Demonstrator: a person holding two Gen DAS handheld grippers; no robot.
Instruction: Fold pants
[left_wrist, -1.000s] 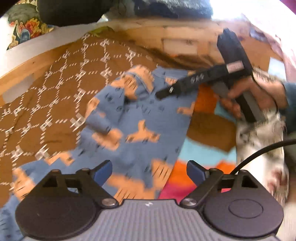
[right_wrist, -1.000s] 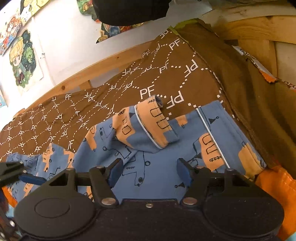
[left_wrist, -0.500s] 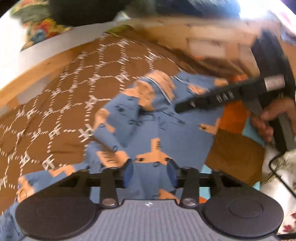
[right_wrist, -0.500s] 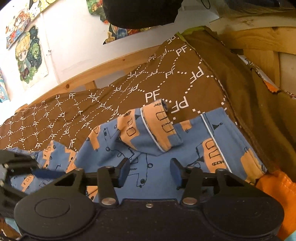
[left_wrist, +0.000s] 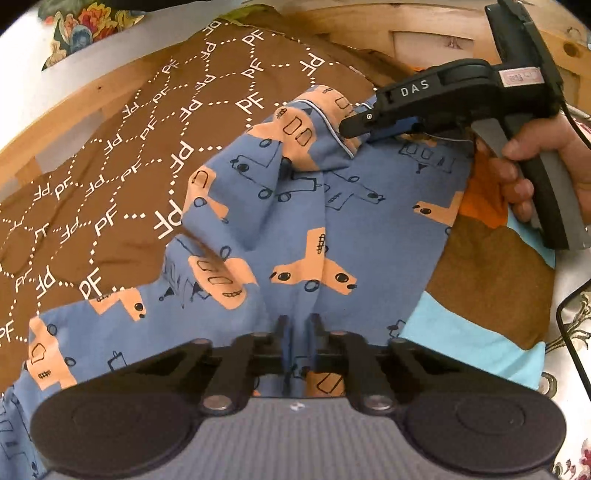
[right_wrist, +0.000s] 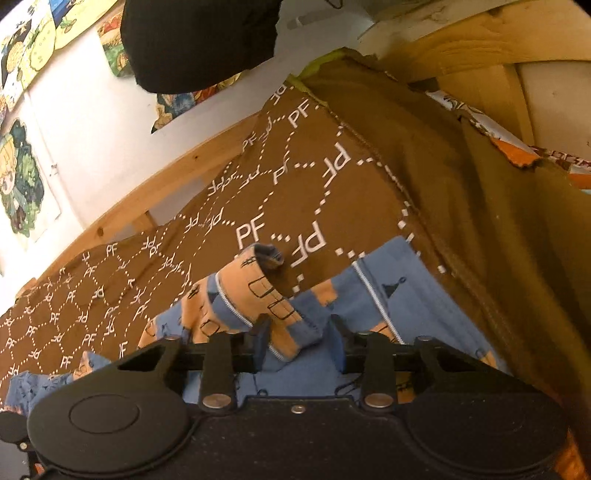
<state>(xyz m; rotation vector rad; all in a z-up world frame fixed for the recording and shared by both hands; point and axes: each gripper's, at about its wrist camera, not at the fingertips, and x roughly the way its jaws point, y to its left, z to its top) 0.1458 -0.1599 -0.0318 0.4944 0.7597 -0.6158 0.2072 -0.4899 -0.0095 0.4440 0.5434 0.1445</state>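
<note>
The blue pants (left_wrist: 295, 229) with orange vehicle prints lie crumpled on a brown "PF" blanket (left_wrist: 129, 147). My left gripper (left_wrist: 297, 332) is shut on a ridge of the pants' fabric at the near edge. In the right wrist view the pants (right_wrist: 391, 314) lie below the blanket (right_wrist: 295, 192), and my right gripper (right_wrist: 299, 343) stands around a folded cuff with its fingers partly closed, a gap still between them. The right gripper also shows in the left wrist view (left_wrist: 369, 127), at the far cuff.
A wooden bed frame (left_wrist: 92, 88) runs along the far side. A patchwork cover (left_wrist: 491, 280) in orange, brown and light blue lies to the right. A black garment (right_wrist: 199, 40) hangs above, and posters (right_wrist: 22, 184) are on the white wall.
My left gripper closed from wide open onto the pants' fabric. My right gripper moved forward to the cuff and narrowed its fingers around it.
</note>
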